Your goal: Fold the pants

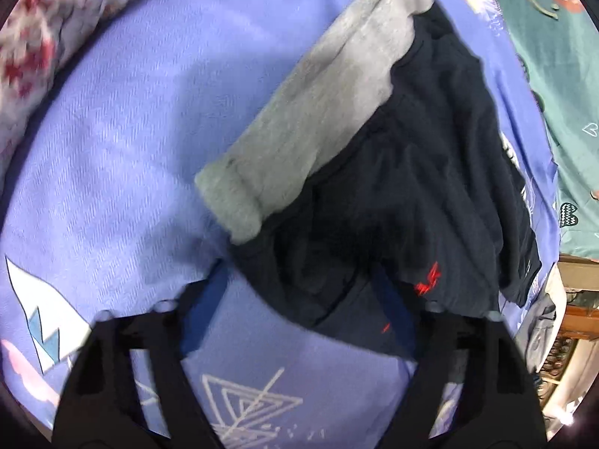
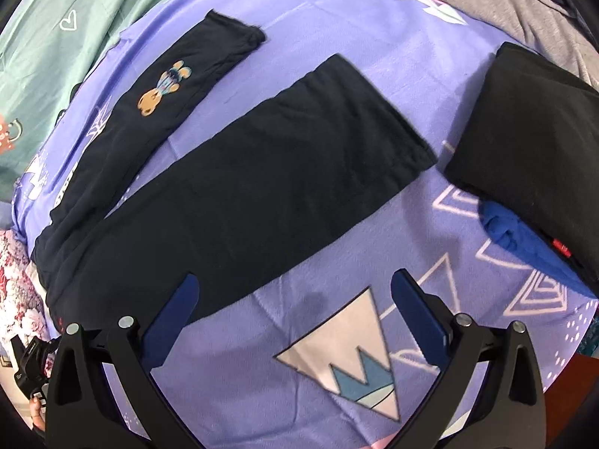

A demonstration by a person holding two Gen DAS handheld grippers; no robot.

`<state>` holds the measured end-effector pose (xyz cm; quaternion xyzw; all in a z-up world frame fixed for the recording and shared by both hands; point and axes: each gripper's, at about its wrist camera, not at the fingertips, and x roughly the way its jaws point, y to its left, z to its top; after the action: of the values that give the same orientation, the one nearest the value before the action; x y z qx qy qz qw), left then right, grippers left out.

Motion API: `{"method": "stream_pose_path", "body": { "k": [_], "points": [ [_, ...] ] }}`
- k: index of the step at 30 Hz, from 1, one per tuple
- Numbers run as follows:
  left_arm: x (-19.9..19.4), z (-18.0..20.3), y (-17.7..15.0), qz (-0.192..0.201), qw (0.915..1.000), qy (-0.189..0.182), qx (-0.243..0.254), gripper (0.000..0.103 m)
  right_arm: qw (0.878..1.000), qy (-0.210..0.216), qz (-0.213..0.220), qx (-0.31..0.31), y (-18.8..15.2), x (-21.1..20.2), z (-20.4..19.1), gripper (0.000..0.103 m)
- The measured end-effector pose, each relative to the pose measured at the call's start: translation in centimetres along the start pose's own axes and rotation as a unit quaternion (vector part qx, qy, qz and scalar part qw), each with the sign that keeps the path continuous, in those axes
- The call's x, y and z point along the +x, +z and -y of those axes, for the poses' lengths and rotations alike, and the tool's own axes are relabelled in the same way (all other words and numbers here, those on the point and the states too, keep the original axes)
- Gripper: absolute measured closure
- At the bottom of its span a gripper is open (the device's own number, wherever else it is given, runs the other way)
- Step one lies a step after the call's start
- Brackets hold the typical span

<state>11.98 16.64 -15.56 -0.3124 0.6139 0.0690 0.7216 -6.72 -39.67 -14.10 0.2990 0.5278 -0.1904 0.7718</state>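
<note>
Dark navy pants (image 2: 239,194) lie flat on the purple bedsheet (image 2: 337,86), their two legs spread apart; the far leg carries a small bear print (image 2: 164,88). My right gripper (image 2: 295,292) is open just above the near leg's edge, holding nothing. In the left wrist view the waist end of the navy pants (image 1: 411,187) is bunched up, with its grey fleece lining (image 1: 318,112) turned out. My left gripper (image 1: 299,280) is open with its fingers on either side of the waist's near edge, a small red logo (image 1: 428,280) beside the right finger.
A folded black garment (image 2: 531,149) sits on a blue one (image 2: 524,243) at the right. A grey cloth (image 2: 505,3) lies at the far right. A teal blanket (image 2: 56,37) borders the sheet and a floral blanket (image 1: 37,48) lies at the left.
</note>
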Motion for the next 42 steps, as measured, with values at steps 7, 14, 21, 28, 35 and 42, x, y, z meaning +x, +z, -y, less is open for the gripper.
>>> {"method": "stream_pose_path", "body": {
  "k": [7,14,21,28,35,42],
  "points": [
    [-0.4,-0.9,-0.1,0.006,0.9999,0.01,0.011,0.096,0.999,-0.036,0.031,0.017,2.1,0.2,2.7,0.001],
    [-2.5,1.0,-0.8,0.045,0.9977,0.026,0.043,0.097,0.999,-0.046,0.02,0.021,4.8,3.0,4.3,0.001],
    [-4.7,0.7,-0.6,0.058,0.9978,0.009,0.031,0.098,0.997,-0.05,0.039,0.034,7.2,4.1,5.4,0.065],
    [-7.3,1.2,-0.9,0.084,0.9957,-0.005,0.04,0.098,0.995,0.001,0.087,-0.041,10.2,-0.5,4.5,0.087],
    [-10.7,0.7,-3.5,0.11,0.9909,0.025,0.074,0.098,0.991,-0.001,0.096,-0.094,8.7,-4.9,4.8,0.087],
    [-8.9,-2.6,-7.1,0.068,0.9925,0.057,0.084,0.098,0.991,-0.056,0.034,-0.121,3.9,-1.6,7.0,0.085]
  ]
}}
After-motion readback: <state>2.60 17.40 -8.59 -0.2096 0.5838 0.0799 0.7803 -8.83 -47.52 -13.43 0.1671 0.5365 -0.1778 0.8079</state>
